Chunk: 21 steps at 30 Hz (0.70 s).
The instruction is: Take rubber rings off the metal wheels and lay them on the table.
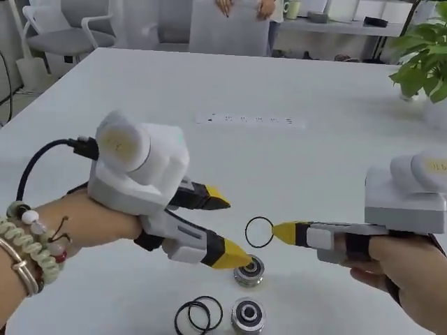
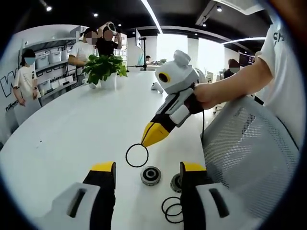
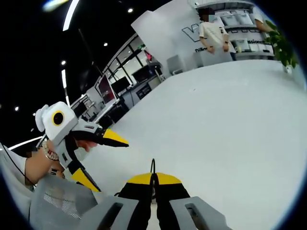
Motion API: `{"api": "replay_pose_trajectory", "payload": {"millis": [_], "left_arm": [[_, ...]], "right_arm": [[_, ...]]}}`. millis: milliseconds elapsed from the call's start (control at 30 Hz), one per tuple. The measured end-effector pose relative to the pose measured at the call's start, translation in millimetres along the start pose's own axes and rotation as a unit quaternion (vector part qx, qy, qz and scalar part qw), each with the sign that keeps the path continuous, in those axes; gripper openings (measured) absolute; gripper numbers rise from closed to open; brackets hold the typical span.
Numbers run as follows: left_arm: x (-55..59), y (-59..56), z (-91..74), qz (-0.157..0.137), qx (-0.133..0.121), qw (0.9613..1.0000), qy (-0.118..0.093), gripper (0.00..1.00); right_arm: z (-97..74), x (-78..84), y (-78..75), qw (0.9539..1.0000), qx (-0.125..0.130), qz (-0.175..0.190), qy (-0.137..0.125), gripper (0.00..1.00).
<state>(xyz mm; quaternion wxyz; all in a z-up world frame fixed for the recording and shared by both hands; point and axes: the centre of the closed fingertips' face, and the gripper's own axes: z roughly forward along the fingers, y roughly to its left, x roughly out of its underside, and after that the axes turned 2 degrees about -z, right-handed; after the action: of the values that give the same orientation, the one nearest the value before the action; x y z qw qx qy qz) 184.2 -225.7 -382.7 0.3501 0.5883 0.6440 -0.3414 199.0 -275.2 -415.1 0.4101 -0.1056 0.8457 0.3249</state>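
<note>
My right gripper (image 1: 277, 232) is shut on a thin black rubber ring (image 1: 258, 232) and holds it in the air above the white table (image 1: 314, 160). The ring (image 2: 136, 155) hangs from that gripper's yellow tip (image 2: 153, 135); in the right gripper view it (image 3: 153, 166) stands edge-on above my shut jaws (image 3: 153, 180). My left gripper (image 1: 234, 230) is open, and its lower fingertip (image 1: 239, 259) rests by a metal wheel (image 1: 249, 271). A second wheel (image 1: 248, 314) lies nearer me. Two loose rings (image 1: 198, 315) lie on the table to its left. Both wheels (image 2: 151, 175) (image 2: 176, 182) sit between my left jaws (image 2: 146, 172).
A flush socket strip (image 1: 248, 120) runs across the table's middle. A potted plant (image 1: 421, 64) stands at the far right edge. Chairs (image 1: 66, 28) and a standing person (image 1: 241, 17) are beyond the far edge. Several people (image 2: 91, 45) stand by shelves.
</note>
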Motion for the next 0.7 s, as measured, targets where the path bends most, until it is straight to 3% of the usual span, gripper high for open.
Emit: {"api": "replay_pose_trajectory", "payload": {"millis": [100,267,433,700], "left_arm": [[-8.3,-1.9,-10.5,0.005,-0.002,0.9999,-0.009,0.61],[-16.4,-6.1,-28.9,0.018,-0.009,0.9996,-0.017,0.67],[-13.8,-6.6,-51.3,0.028,-0.027,0.9992,-0.013,0.72],[-10.8,-8.2,-89.0,0.015,-0.06,0.9976,-0.029,0.79]], "right_arm": [[-1.4,-0.9,2.0,1.0,0.0,0.005,-0.004,0.0],[-3.6,-3.6,3.2,0.9999,0.0,0.006,-0.011,0.0],[-4.3,-2.8,4.9,1.0,-0.001,0.002,-0.009,0.0],[-6.3,-4.9,5.4,0.9999,-0.003,0.004,-0.014,0.0]]}}
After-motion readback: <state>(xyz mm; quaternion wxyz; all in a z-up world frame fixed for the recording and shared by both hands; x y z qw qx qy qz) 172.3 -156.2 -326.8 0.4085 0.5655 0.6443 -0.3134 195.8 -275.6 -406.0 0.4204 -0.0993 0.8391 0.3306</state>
